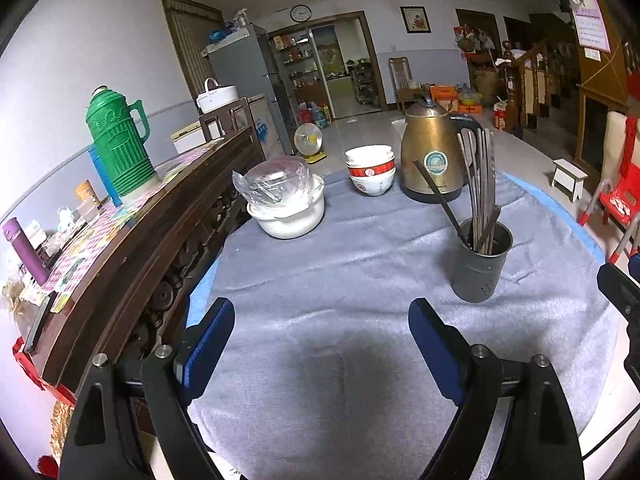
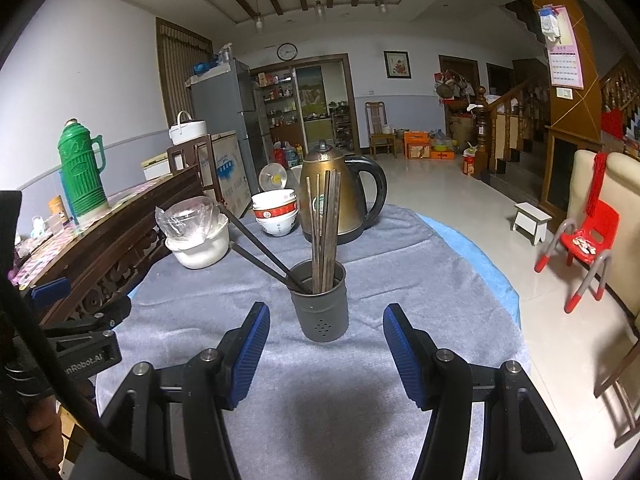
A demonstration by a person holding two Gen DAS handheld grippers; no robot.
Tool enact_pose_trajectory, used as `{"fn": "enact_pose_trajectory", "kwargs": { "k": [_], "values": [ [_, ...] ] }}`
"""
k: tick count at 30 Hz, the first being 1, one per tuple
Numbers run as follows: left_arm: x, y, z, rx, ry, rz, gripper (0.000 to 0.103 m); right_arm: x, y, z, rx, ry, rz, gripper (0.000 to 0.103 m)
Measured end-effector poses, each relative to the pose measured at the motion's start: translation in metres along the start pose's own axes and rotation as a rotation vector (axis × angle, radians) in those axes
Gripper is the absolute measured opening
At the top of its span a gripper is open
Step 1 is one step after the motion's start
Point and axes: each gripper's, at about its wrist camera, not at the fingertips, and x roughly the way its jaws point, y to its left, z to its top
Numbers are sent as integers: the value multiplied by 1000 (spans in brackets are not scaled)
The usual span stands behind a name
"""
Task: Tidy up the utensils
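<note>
Chopsticks (image 2: 326, 224) stand gathered in the holder (image 2: 320, 304) mid-table, so we keep the left tool (image 1: 322, 338) and right tool (image 2: 326, 344) wide open, empty, hovering before it.

Holder (image 2: 322, 305): dark grey metal cup, upright on the grey cloth (image 2: 360, 264), small holes low on its wall.
Brown chopsticks (image 2: 325, 232): bundle standing near upright inside holder.
Black chopsticks (image 2: 264, 254): pair in holder, leaning out toward 10 o'clock.
</note>
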Motion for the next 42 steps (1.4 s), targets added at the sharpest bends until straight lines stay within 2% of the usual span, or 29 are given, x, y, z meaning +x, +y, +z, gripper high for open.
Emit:
{"fn": "enact_pose_trajectory", "kwargs": {
  "k": [11,32,42],
  "values": [
    [-19,12,-5,-24,-30,10,89,-17,13,1,-19,-17,7,63],
    [-110,15,-39,-10,-141,61,89,-99,12,-18,-15,-117,42,63],
    [-134,22,-38,-12,-184,80,89,-122,17,-15,-19,-165,58,63]
  ]
}}
